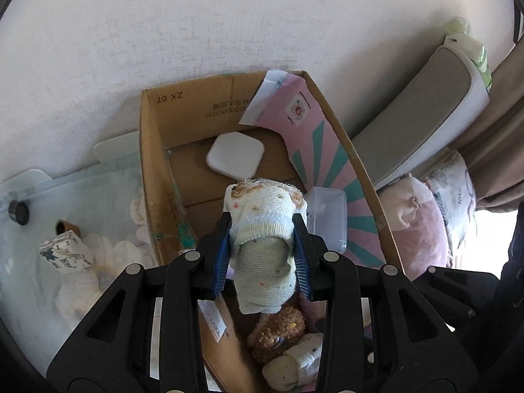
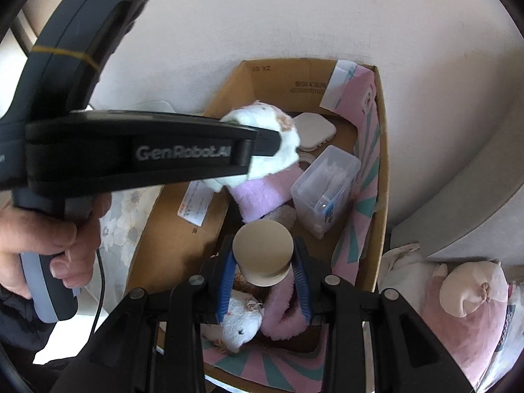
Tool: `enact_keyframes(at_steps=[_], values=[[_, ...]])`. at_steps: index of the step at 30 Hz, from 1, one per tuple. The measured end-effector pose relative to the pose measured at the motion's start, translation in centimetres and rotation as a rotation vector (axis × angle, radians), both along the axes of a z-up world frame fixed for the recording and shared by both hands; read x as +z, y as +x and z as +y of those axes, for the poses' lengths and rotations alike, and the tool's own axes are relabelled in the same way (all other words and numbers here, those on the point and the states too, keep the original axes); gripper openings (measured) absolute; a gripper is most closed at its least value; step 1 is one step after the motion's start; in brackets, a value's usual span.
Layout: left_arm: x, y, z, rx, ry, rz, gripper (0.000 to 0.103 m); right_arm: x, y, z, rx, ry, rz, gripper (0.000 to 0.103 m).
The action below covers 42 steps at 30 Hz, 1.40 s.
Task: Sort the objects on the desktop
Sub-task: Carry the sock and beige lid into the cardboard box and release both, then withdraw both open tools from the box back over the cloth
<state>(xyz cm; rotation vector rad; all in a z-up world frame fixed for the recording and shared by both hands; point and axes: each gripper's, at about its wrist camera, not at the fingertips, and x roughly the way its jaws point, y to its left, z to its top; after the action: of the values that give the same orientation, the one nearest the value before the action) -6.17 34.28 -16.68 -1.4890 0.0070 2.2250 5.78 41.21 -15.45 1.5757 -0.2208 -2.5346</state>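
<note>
Cardboard box (image 1: 157, 150) is the catch-all, so both grippers hang over it: left gripper (image 1: 262, 249) pinches a rolled pale knitted sock (image 1: 262, 229), right gripper (image 2: 264, 271) clamps a beige round-topped cylinder (image 2: 263, 249), presumably for dropping in.

"GenRobot.AI" read in pale letters on side of left gripper (image 2: 262, 144), seen from right wrist view. "ZX 07" printed upside down on inner wall of cardboard box (image 1: 163, 124); row of digits beside it, mostly zeros, too blurred to read fully. Red round mark on pink paper (image 1: 314, 137), illegible. White label (image 2: 196, 208) on box flap, unreadable.
</note>
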Motion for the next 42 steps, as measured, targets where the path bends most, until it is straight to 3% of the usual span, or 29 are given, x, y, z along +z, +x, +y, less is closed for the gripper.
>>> enact_keyframes(at_steps=[3,5,6,7,11,21,29,36,39,42], values=[[0.2,-0.1,-0.3,0.015,0.019,-0.008,0.036,-0.2,-0.5,0.4,-0.029,-0.021,-0.005,0.033],[0.7,0.0,-0.3,0.018,0.0,0.02,0.071,-0.3,-0.5,0.6,-0.051,-0.036,-0.005,0.064],[1.0,0.2,-0.3,0.018,-0.006,0.038,0.101,-0.2,-0.4,0.6,-0.058,-0.041,0.001,0.072],[1.3,0.5,-0.4,0.016,-0.007,0.049,0.103,-0.1,-0.4,0.8,-0.066,-0.049,0.011,0.081],[1.1,1.3,-1.0,0.023,0.025,0.04,0.103,0.4,0.1,0.6,-0.085,-0.08,0.031,0.081],[-0.9,3.6,-2.9,0.035,0.037,0.051,0.103,2.1,0.4,-2.7,-0.066,0.02,0.042,0.081],[-0.7,4.4,-5.4,0.049,0.026,0.091,0.103,3.5,0.8,-6.9,-0.061,0.074,0.057,0.081],[1.1,4.0,-10.7,0.085,0.062,0.166,0.103,6.7,1.2,-10.5,-0.104,0.08,0.109,0.081],[1.9,4.0,-13.5,0.094,0.097,0.174,0.103,7.3,0.3,-12.0,-0.113,0.052,0.102,0.081],[1.4,3.2,-16.4,0.131,0.079,0.174,0.103,7.3,-0.6,-13.6,-0.123,0.042,0.088,0.081]])
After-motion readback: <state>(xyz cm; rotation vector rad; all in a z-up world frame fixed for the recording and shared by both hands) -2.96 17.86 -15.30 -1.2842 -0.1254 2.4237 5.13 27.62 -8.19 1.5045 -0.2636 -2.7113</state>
